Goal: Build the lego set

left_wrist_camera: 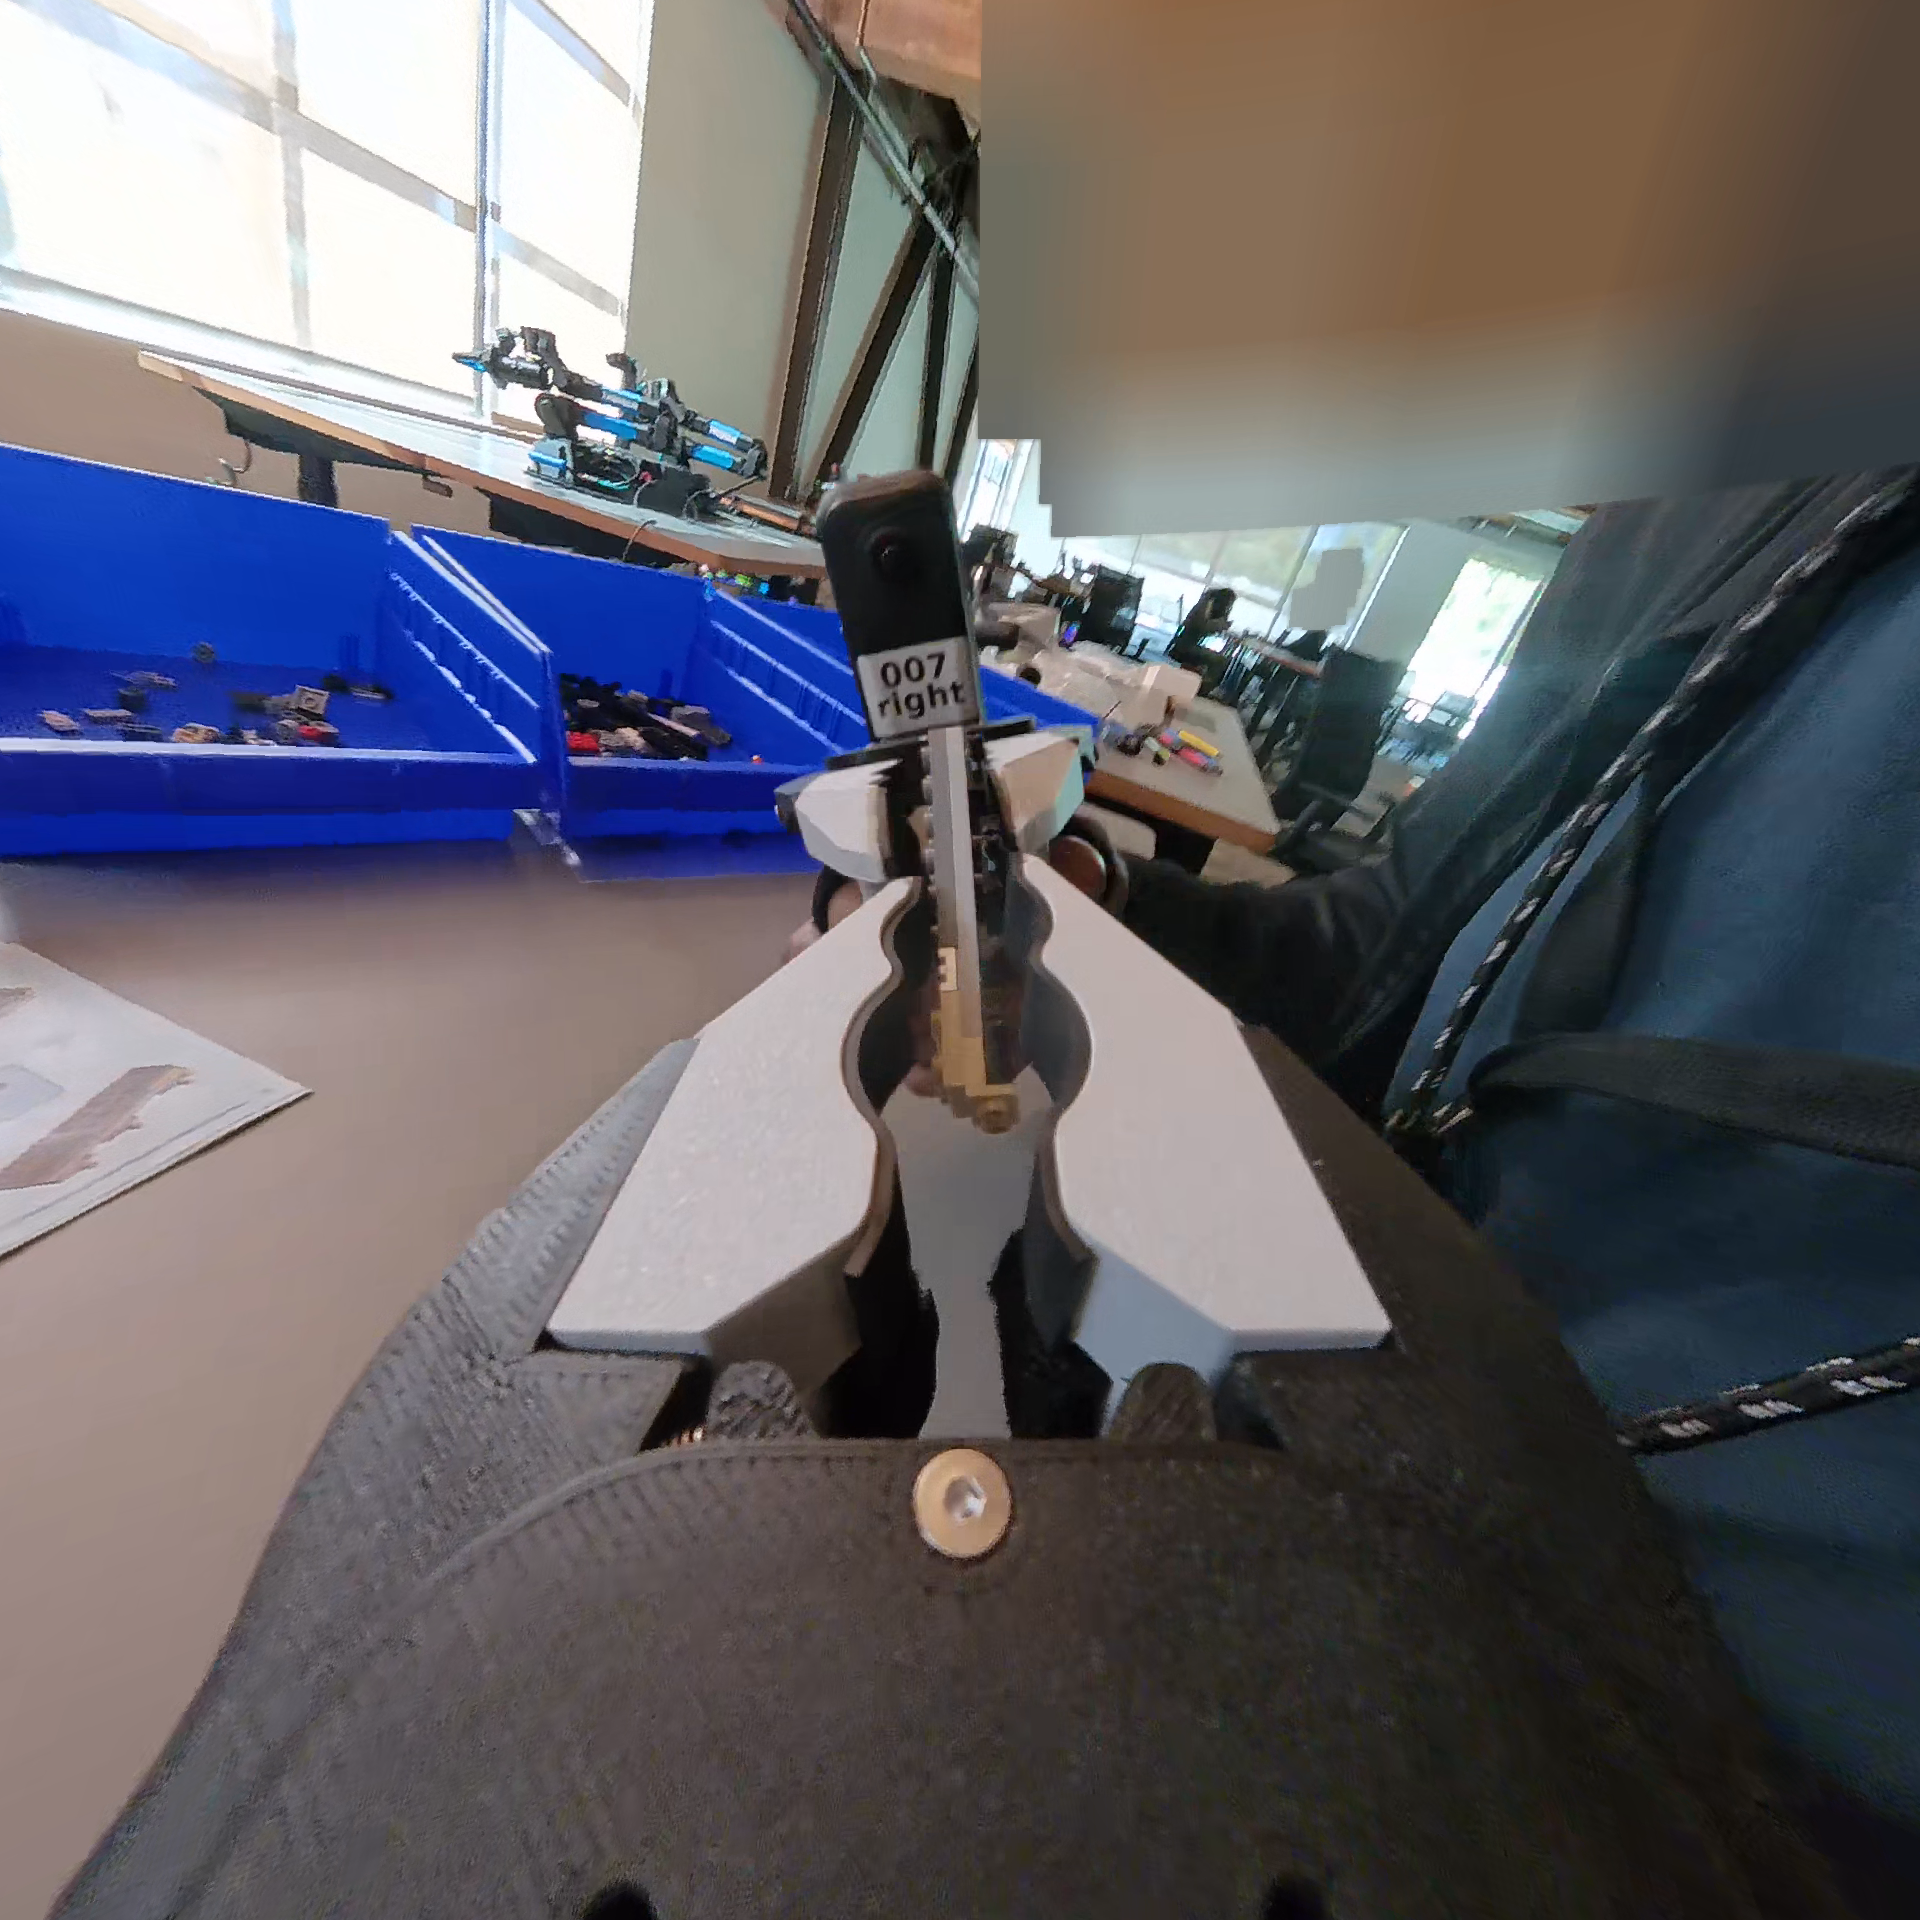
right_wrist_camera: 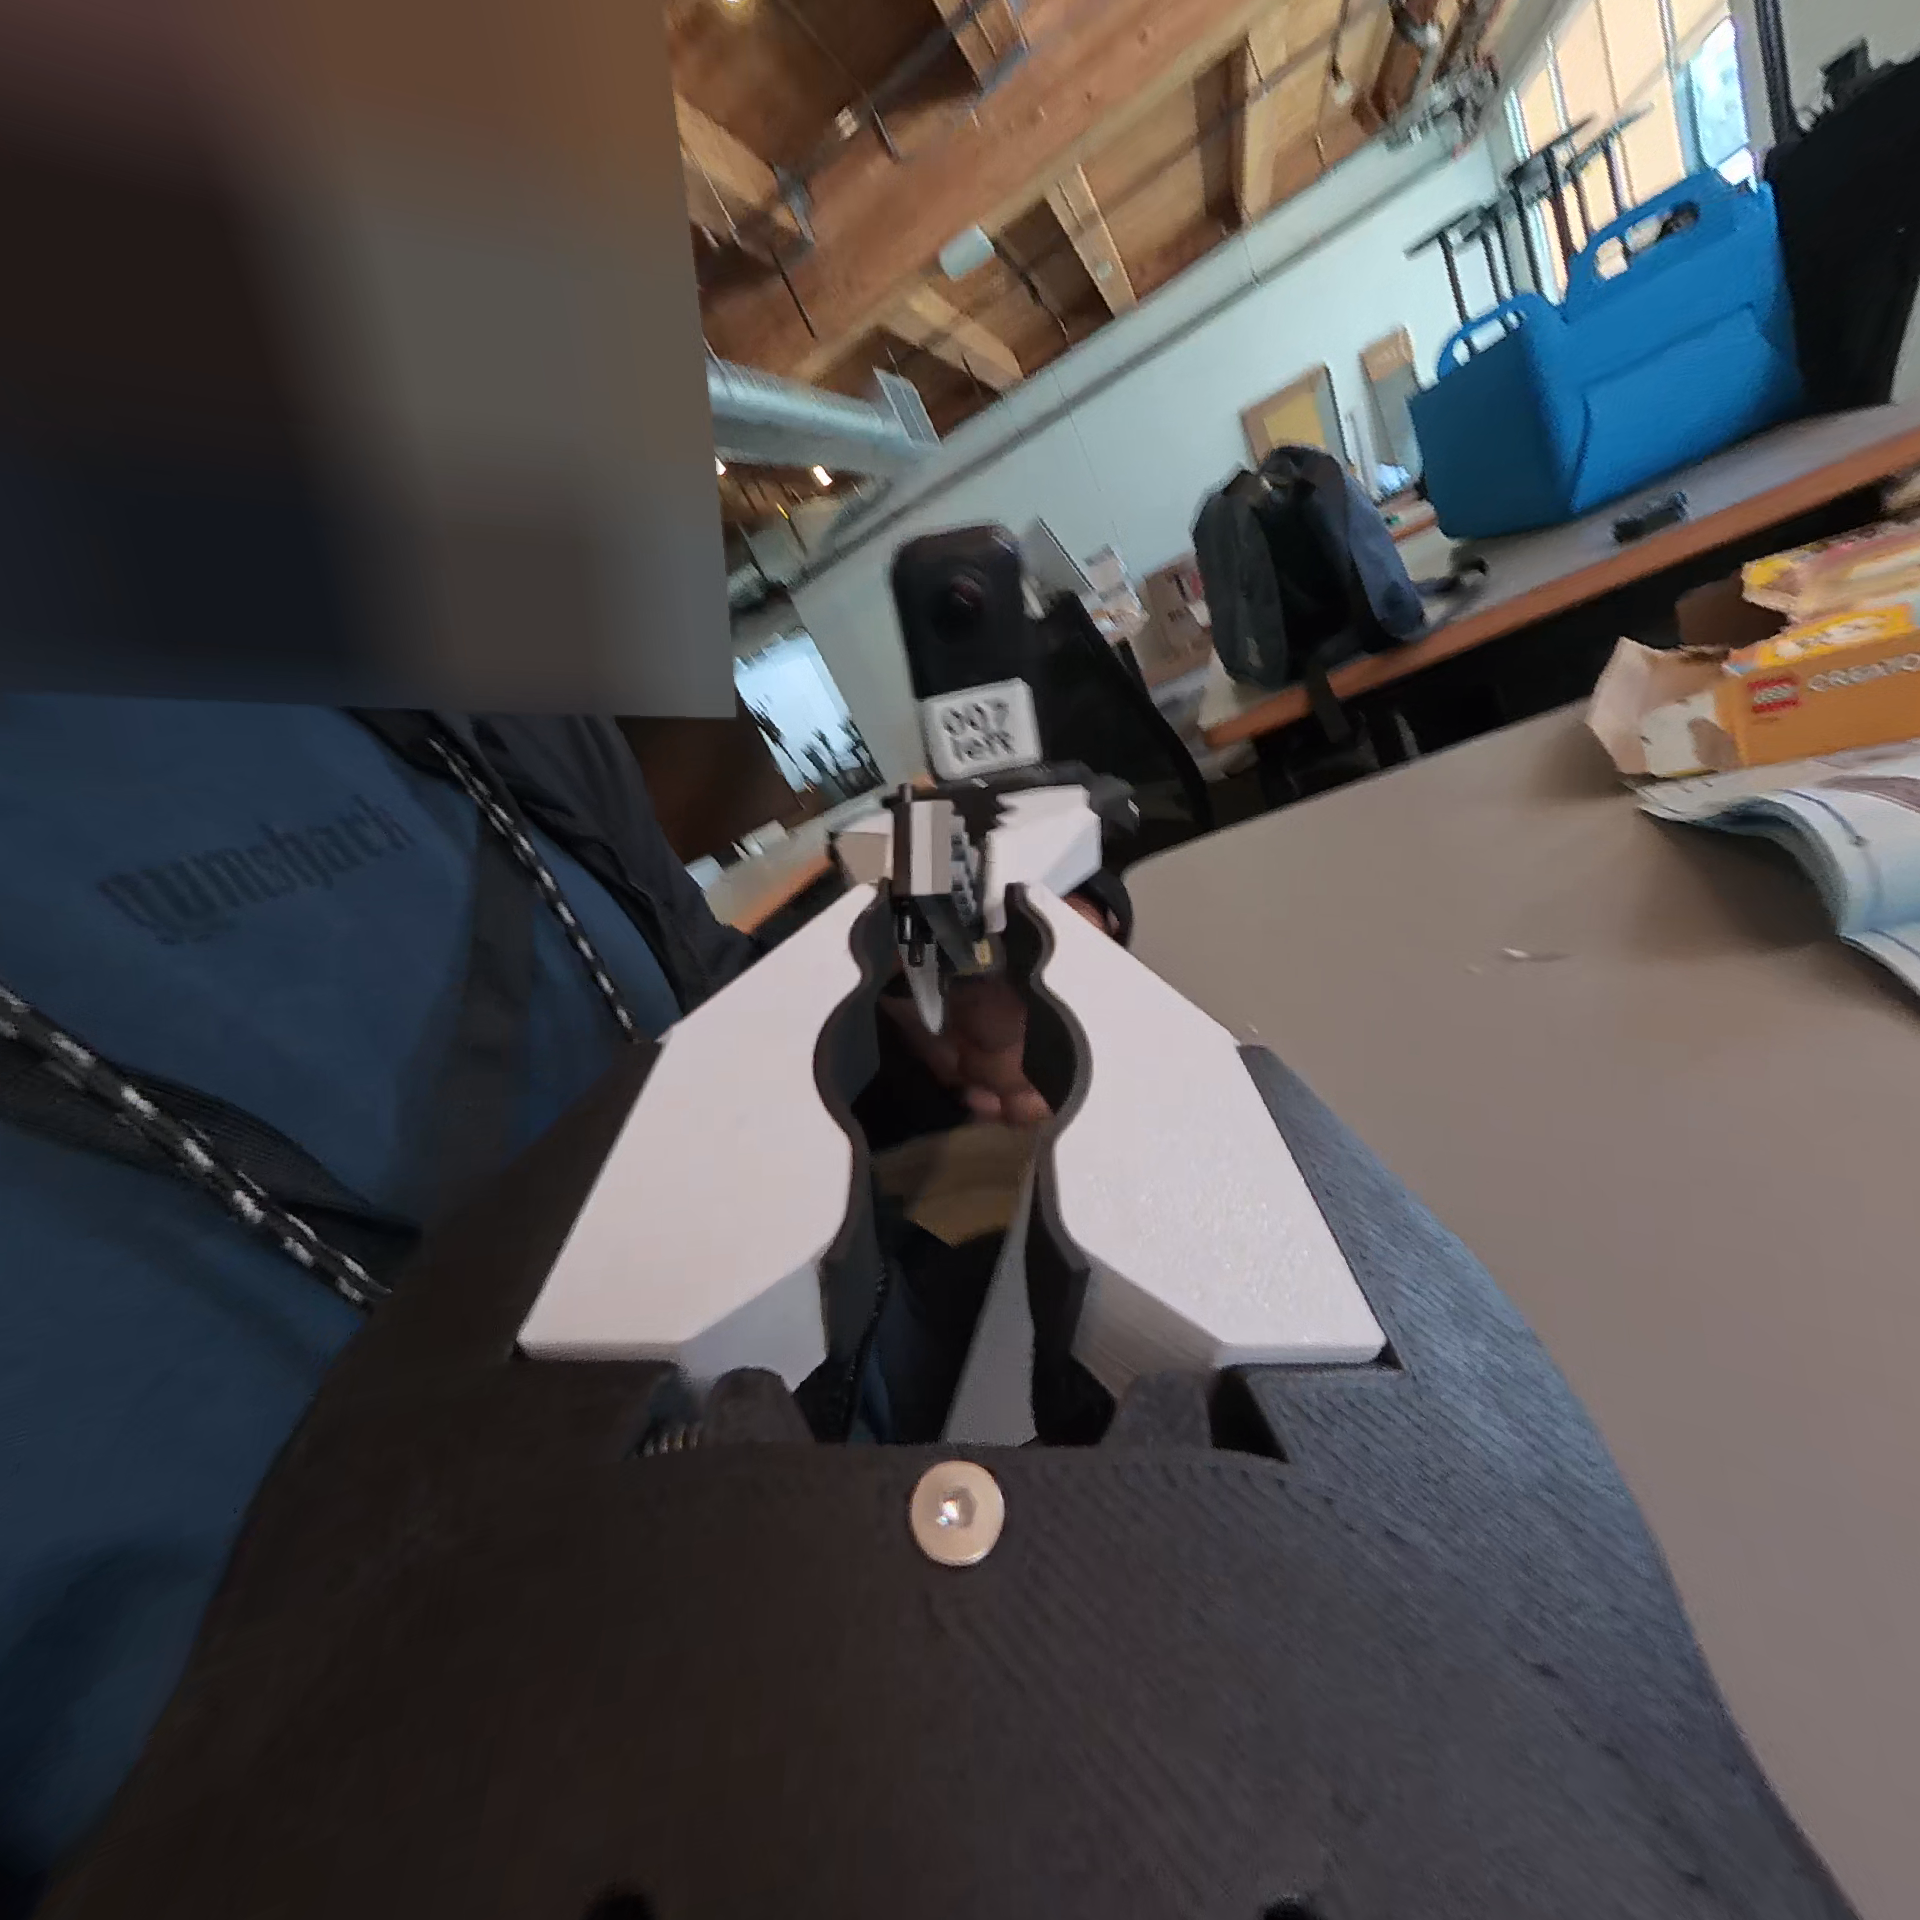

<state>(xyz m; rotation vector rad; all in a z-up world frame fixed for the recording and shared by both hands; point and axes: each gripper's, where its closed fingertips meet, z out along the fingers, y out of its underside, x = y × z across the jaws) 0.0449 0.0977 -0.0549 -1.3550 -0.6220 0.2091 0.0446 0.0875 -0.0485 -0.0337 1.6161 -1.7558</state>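
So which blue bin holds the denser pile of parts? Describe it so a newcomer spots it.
In the left wrist view, a row of blue plastic bins sits on the brown table. Take the narrower middle bin beside the wide leftmost one: its dark bricks are heaped, not scattered.

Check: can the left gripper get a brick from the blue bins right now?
Probably not: the left gripper is shut on the lego assembly, shared with the right gripper. The blue bins stand apart.
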